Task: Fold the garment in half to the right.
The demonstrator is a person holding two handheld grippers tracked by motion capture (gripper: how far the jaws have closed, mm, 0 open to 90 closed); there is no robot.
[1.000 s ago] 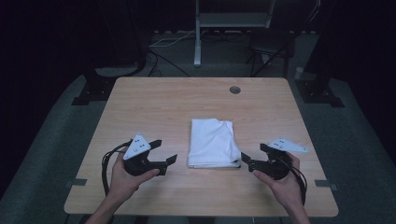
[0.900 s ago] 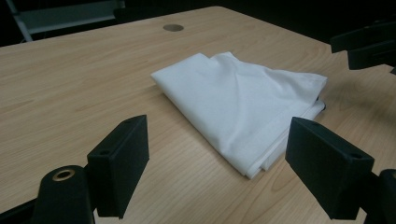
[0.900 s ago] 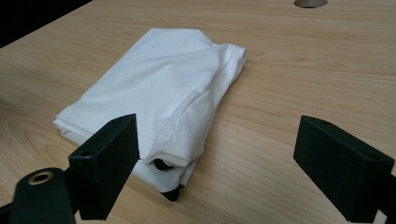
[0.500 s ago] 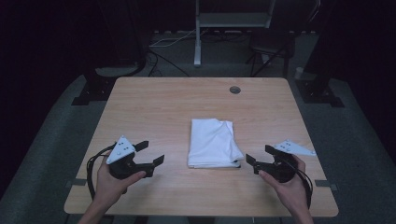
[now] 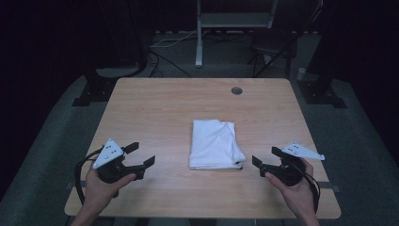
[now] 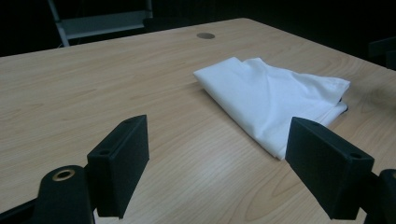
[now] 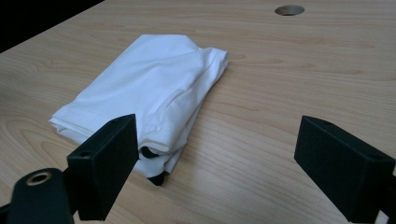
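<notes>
While the folded white cloth (image 5: 215, 144) lies flat near the middle of the wooden counter (image 5: 155, 108) in the high view, the left tongs (image 5: 139, 154) rest well to its left with jaws spread wide, and the right tongs (image 5: 266, 159) sit nearer its right edge, also parted, holding nothing. From the left gripper view, the black jaws stand wide apart over bare wood, the cloth (image 6: 275, 95) ahead and to the right. From the right gripper view, the jaws gape wide, the cloth (image 7: 149, 88) lying just beyond the left jaw, a dark scrap peeping from under its near corner
</notes>
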